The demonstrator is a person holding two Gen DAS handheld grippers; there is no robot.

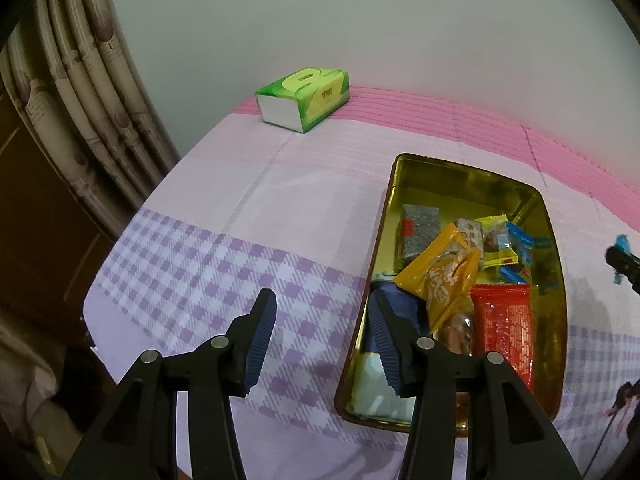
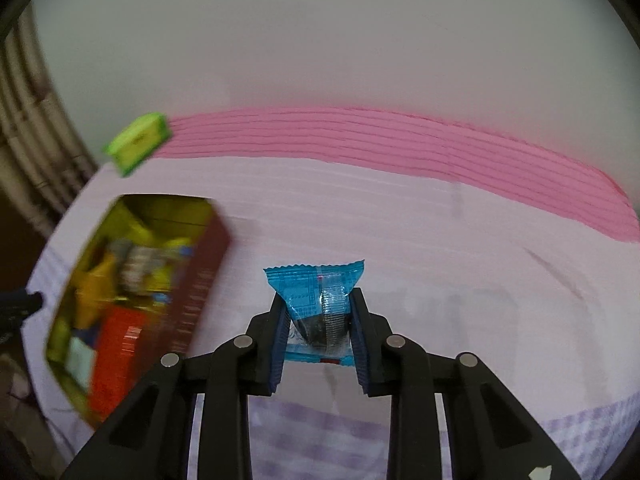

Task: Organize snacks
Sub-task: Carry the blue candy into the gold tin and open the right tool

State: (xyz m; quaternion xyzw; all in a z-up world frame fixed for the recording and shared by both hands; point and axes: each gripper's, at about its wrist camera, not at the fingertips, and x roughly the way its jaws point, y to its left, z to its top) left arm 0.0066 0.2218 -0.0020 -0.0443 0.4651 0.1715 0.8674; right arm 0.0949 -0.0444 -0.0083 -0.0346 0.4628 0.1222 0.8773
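Right gripper (image 2: 318, 320) is clamped on a blue snack packet (image 2: 318, 292): both pads press the packet's lower half, its crimped top edge sticks out ahead of the fingertips, dark contents show through a clear window. It's held clear above the pink-and-lilac cloth (image 2: 440, 240). The gold tin (image 2: 208, 264) sits off to that gripper's left, blurred in this view, dark red on its outer wall. Left gripper (image 1: 322, 320) has its jaws partly apart with nothing between them; it hangs over the tin's near left corner, its right finger over the tin's interior, its left finger over the checked part of the cloth (image 1: 200, 272). Tin (image 1: 460, 168) already holds several snacks: yellow packet (image 1: 444, 276) just ahead of the left gripper's right finger, red packet (image 1: 506, 320) beside it to the right, grey bar (image 1: 418, 236) further ahead, small blue sweets (image 1: 520, 240) toward the far right wall. Green tissue box (image 1: 306, 98) stands well ahead of the left gripper, at the cloth's far edge, apart from the tin.
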